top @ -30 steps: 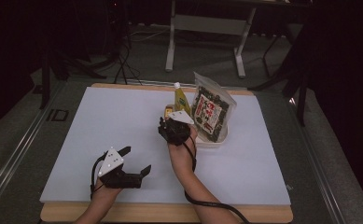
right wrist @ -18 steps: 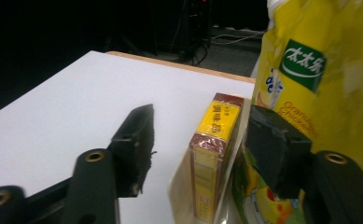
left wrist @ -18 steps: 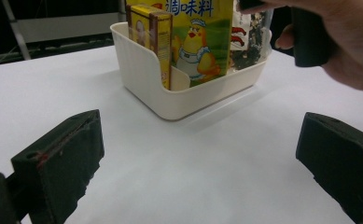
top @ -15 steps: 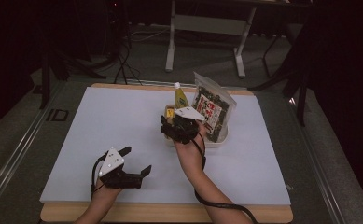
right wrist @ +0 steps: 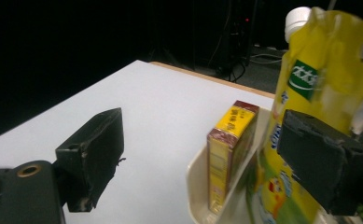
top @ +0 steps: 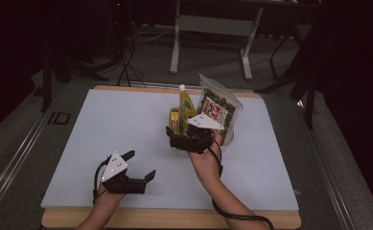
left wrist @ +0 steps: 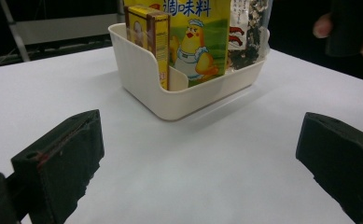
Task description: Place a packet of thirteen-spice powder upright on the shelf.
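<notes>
Right gripper [top: 180,135]: jaws apart, just been opening, nothing clamped btwn them. It's seen hovering right at the near-left edge of the white bin [left wrist: 146,88], above the table [top: 126,139]. In the right gripper view the yellow box [right wrist: 228,158] is found just ahead, btwn the two jaws' lines, upright in the bin's corner; the yellow pouch [right wrist: 319,88] w/ white cap is seen behind the right-hand jaw, partly hidden by it.

Left gripper [top: 138,165]: jaws wide apart, nothing held, low over the table, well apart from the bin, which is seen straight ahead of it in the left gripper view.

Count: 2 grippers, 1 bin, 3 items stood in it. That's 1 yellow box at the side nearest the left gripper, 1 yellow pouch beside it, 1 clear dark snack bag [top: 220,112] at the far side, behind the right gripper. All 3 upright, packed close together.
</notes>
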